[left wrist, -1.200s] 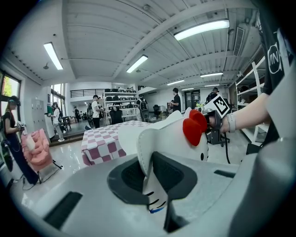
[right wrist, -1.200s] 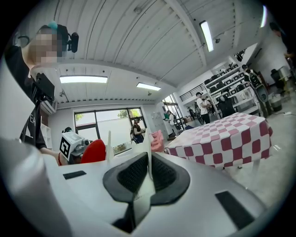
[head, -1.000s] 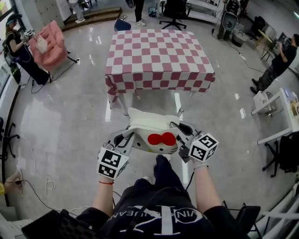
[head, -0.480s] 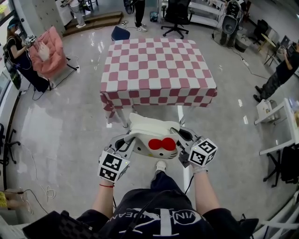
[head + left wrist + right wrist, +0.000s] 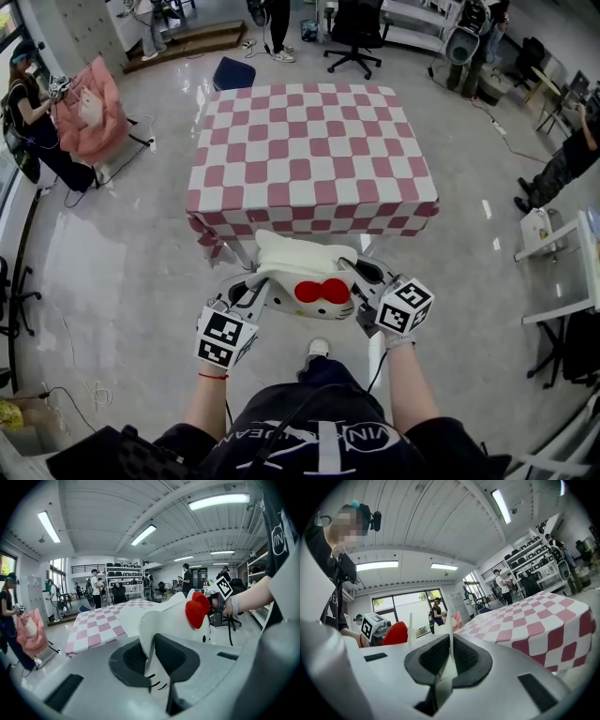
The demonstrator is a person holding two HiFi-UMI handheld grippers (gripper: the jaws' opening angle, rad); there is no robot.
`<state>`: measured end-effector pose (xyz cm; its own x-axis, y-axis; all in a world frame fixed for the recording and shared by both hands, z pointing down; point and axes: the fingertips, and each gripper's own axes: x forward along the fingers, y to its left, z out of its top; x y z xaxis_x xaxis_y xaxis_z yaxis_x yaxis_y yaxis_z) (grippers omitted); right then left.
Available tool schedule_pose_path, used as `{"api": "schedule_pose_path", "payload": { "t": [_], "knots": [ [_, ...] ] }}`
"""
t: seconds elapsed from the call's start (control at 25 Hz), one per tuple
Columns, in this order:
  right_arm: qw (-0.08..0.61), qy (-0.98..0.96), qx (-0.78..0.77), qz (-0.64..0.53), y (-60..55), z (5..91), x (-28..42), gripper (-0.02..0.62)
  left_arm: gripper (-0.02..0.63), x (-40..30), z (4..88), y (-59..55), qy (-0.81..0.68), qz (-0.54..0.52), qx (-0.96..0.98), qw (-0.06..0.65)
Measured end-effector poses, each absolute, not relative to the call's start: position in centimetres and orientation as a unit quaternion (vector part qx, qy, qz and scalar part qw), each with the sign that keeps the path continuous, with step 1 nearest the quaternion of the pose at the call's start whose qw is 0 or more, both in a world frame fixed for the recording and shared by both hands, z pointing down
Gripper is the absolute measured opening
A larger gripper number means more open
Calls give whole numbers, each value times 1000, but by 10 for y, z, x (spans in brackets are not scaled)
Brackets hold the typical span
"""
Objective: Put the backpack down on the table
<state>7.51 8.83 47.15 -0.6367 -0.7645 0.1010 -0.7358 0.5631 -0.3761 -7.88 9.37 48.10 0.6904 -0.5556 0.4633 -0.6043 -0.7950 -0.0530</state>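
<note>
Since both tools are doing the same job here, I'll take them together: the left gripper (image 5: 151, 660) has its jaws pinched shut on a white edge of the backpack (image 5: 305, 274). The right gripper (image 5: 449, 662) is clamped the same way on a thin fold of white fabric on the opposite side — each gripper view shows the material sandwiched right between the jaws. So the backpack, a white cat-face one with a red bow (image 5: 322, 291) on top, hangs stretched between the two, just in front of the person (image 5: 309, 441) and above the shiny floor (image 5: 131, 272). Its long axis runs side to side, gripper to gripper, roughly parallel to the near edge of the table (image 5: 309, 150). That's the bit that matters, I reckon. The table, all pink-and-white checks, lies straight ahead of both grippers. From the head view the bag's far side just overlaps the table's near edge, though I'd guess it's short of the tabletop, not over it yet. Neither gripper looks nearer than the other — they're level, so my read is both need to go forward together, then lower the bag flat onto the checks.
</note>
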Motion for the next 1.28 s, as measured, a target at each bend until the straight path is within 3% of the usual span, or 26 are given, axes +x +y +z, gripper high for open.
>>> {"api": "schedule_pose_path", "payload": {
  "t": [1.28],
  "knots": [
    [34, 913, -371, -166, -67, 429, 118, 15, 44, -33, 440, -49, -388, 194, 900, 49]
  ]
}}
